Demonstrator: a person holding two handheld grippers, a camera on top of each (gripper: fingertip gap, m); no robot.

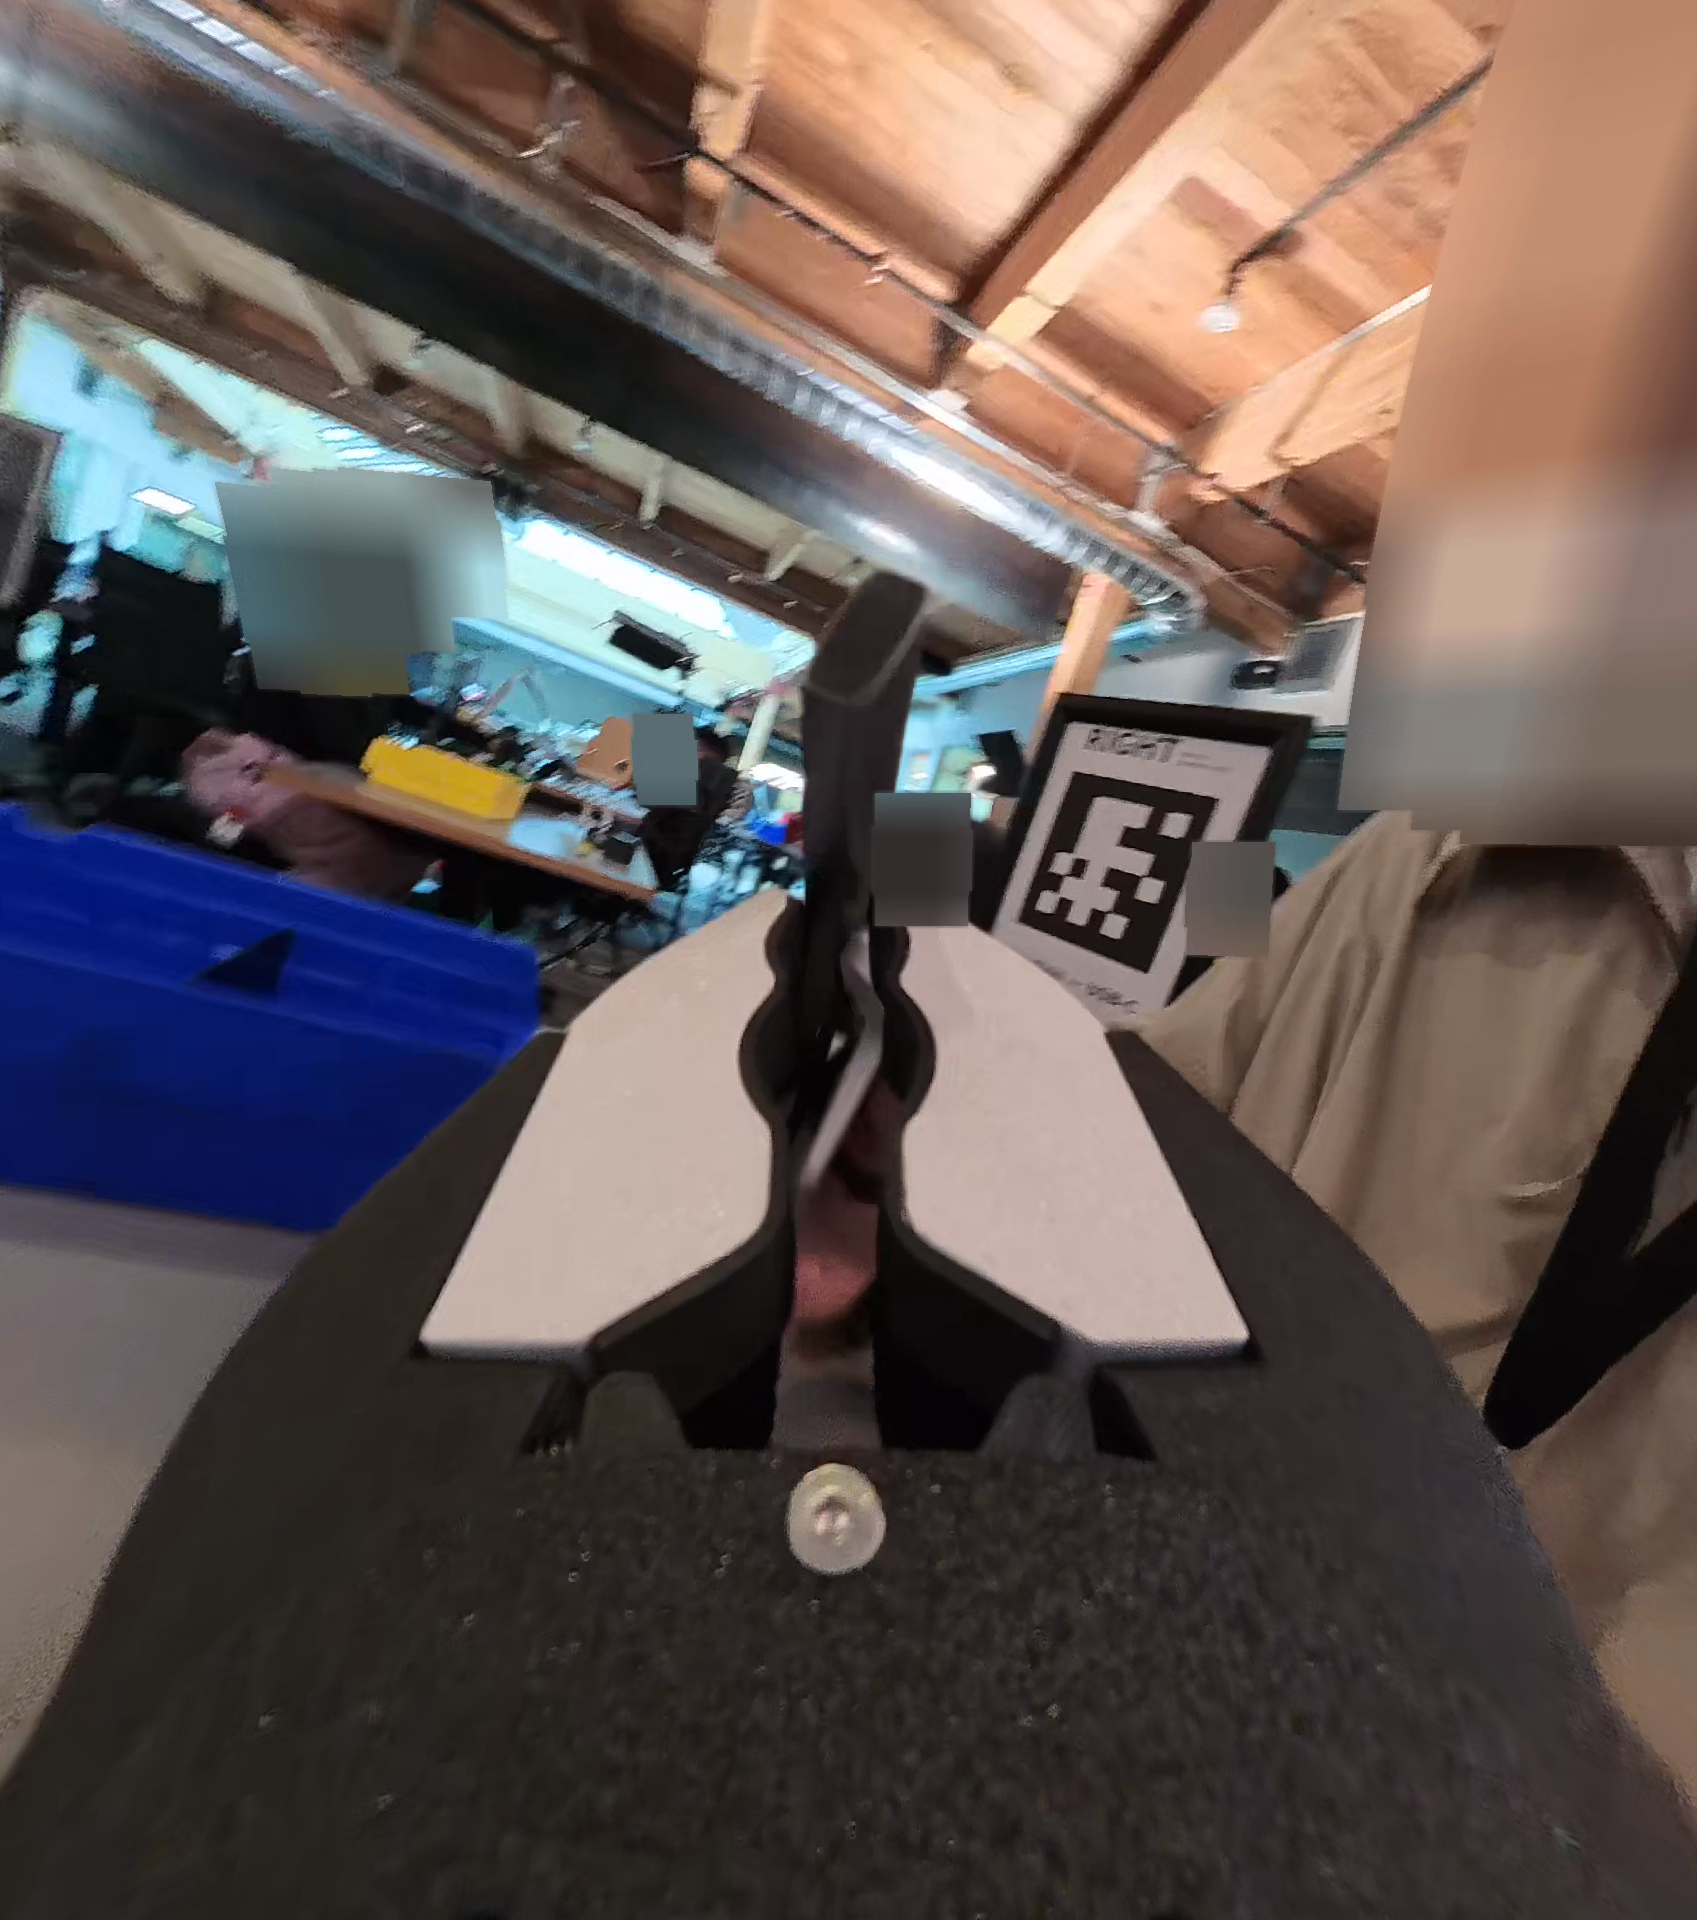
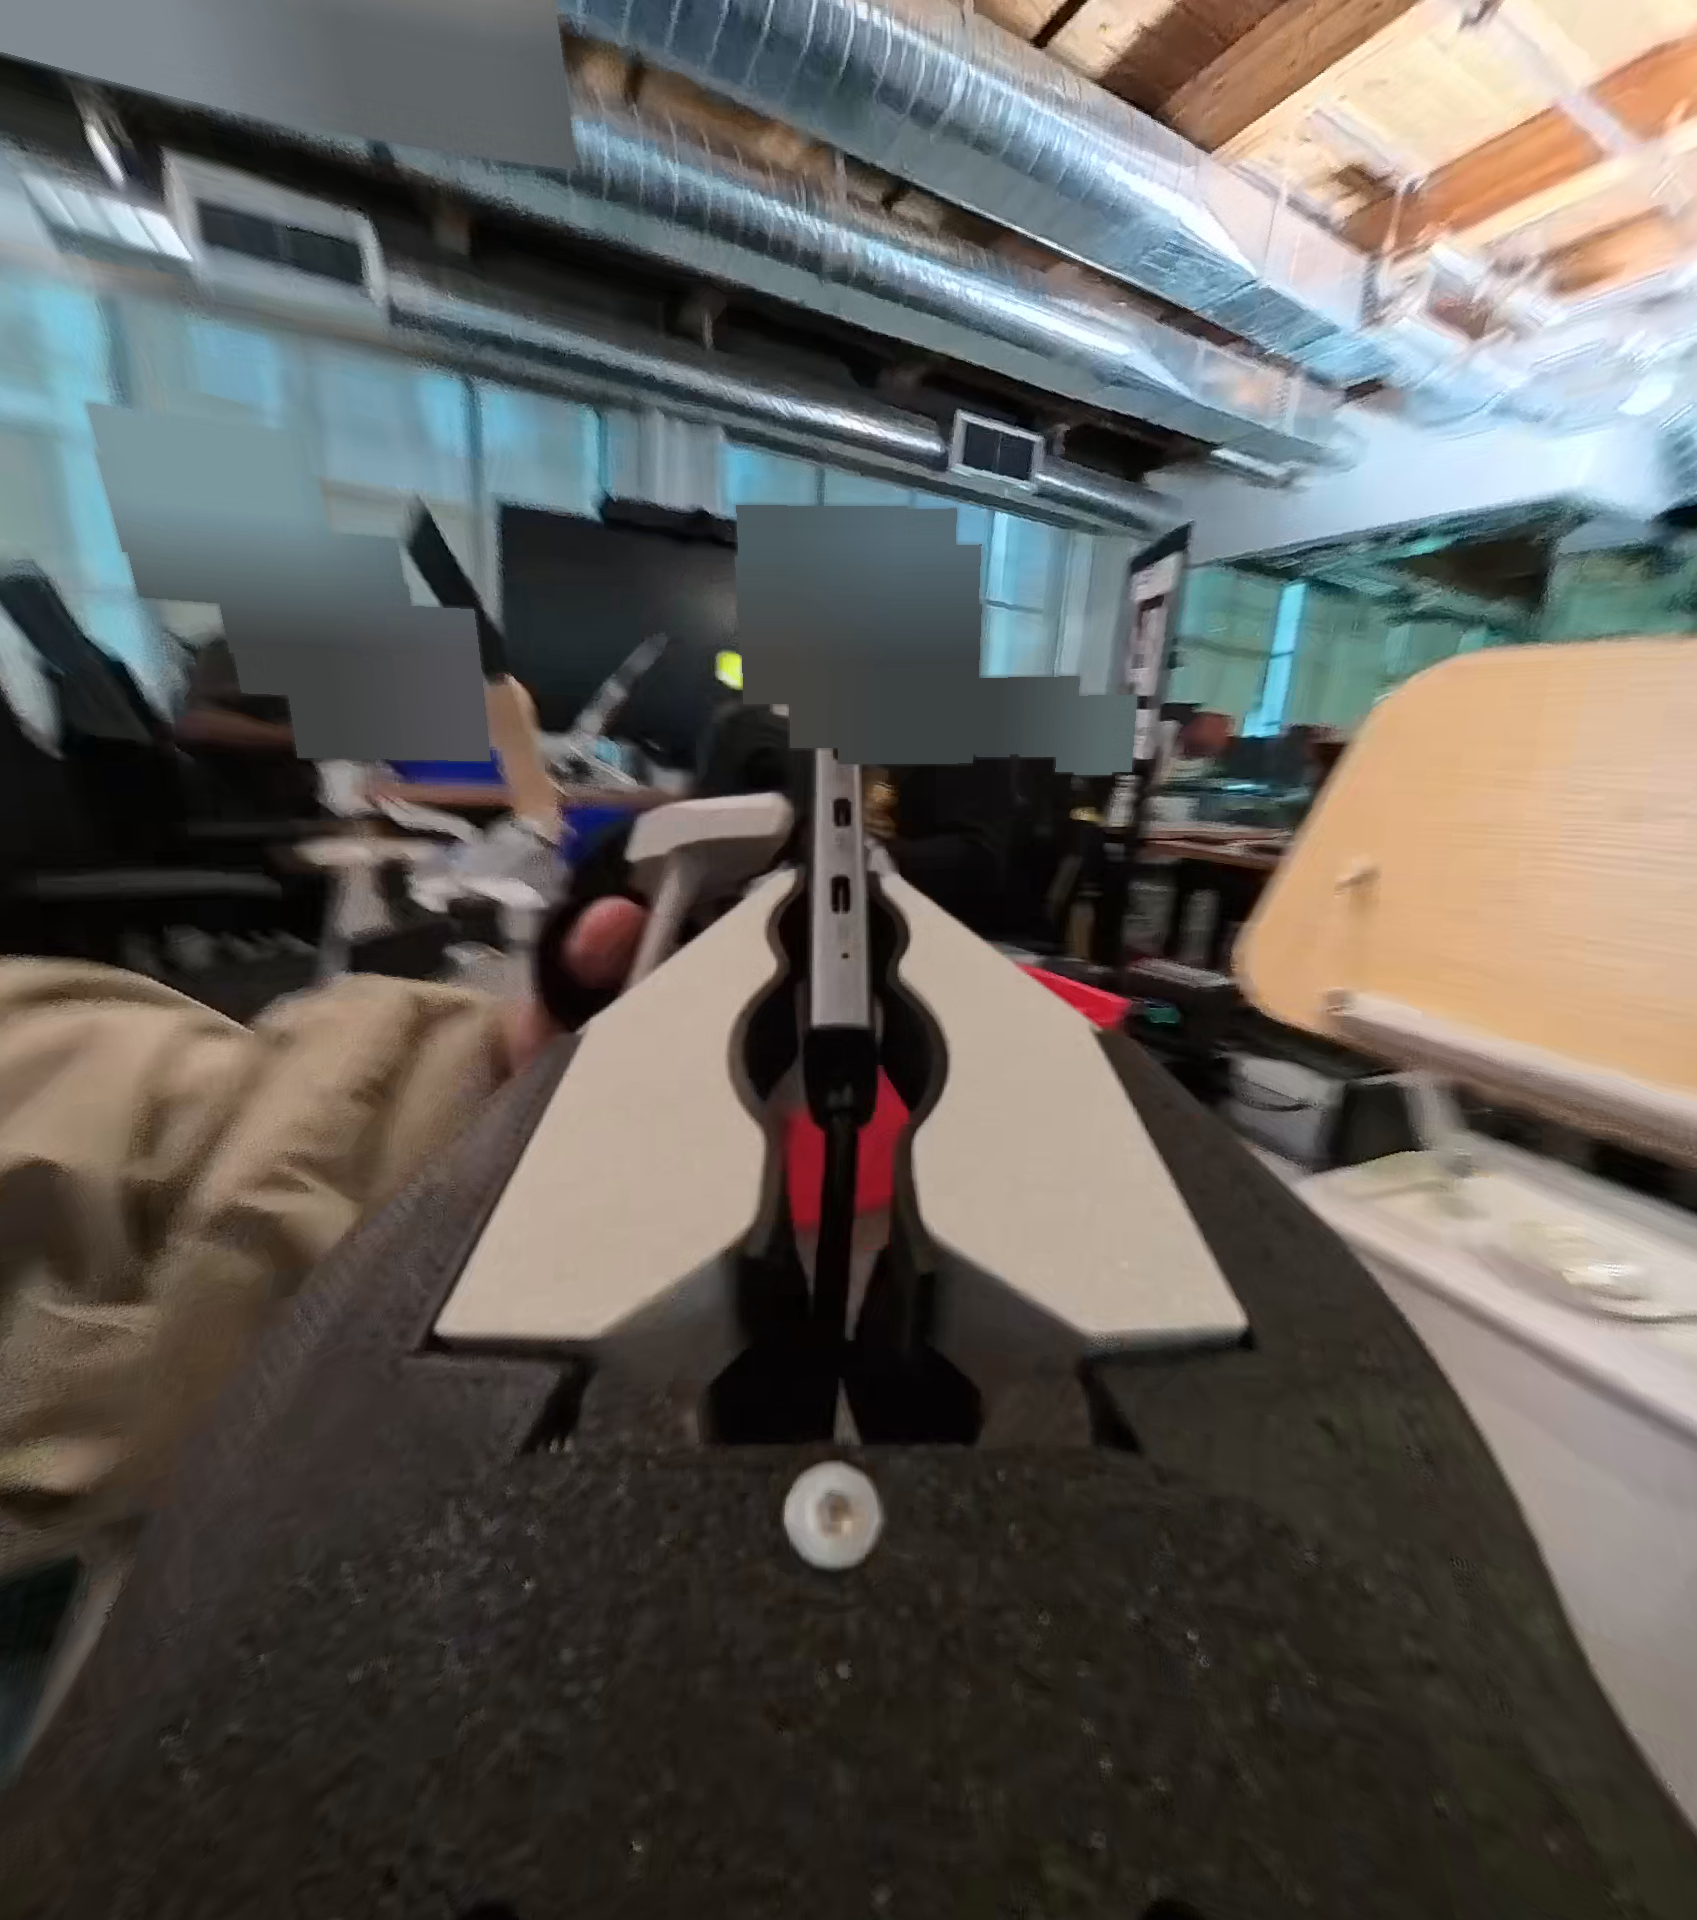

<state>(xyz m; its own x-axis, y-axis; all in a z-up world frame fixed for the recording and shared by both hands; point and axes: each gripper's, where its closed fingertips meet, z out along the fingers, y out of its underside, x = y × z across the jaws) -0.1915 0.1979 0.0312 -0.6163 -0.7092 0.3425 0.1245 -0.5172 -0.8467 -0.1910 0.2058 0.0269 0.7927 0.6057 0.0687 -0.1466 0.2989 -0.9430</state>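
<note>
In the left wrist view my left gripper [image 1: 839, 920] is shut on a black flat upright piece [image 1: 859, 717] that sticks up past the fingertips. A thin silver strip [image 1: 849, 1081] lies beside it between the fingers. In the right wrist view my right gripper [image 2: 839, 888] is shut on a slim silver device with small ports [image 2: 839, 914]. A black cable [image 2: 836, 1174] runs from the device back between the fingers. The right gripper's black-and-white marker plate [image 1: 1130, 852] shows just right of the left fingertips.
A person in a beige jacket [image 1: 1446, 1091] stands close on the right, with a sleeve [image 2: 148, 1143] and a hand [image 2: 595, 951] in the right wrist view. A blue bin [image 1: 179, 997] sits left on a pale table [image 1: 13, 1455]. A beige panel [image 2: 1550, 831] and a white counter [image 2: 1602, 1299] are on the right.
</note>
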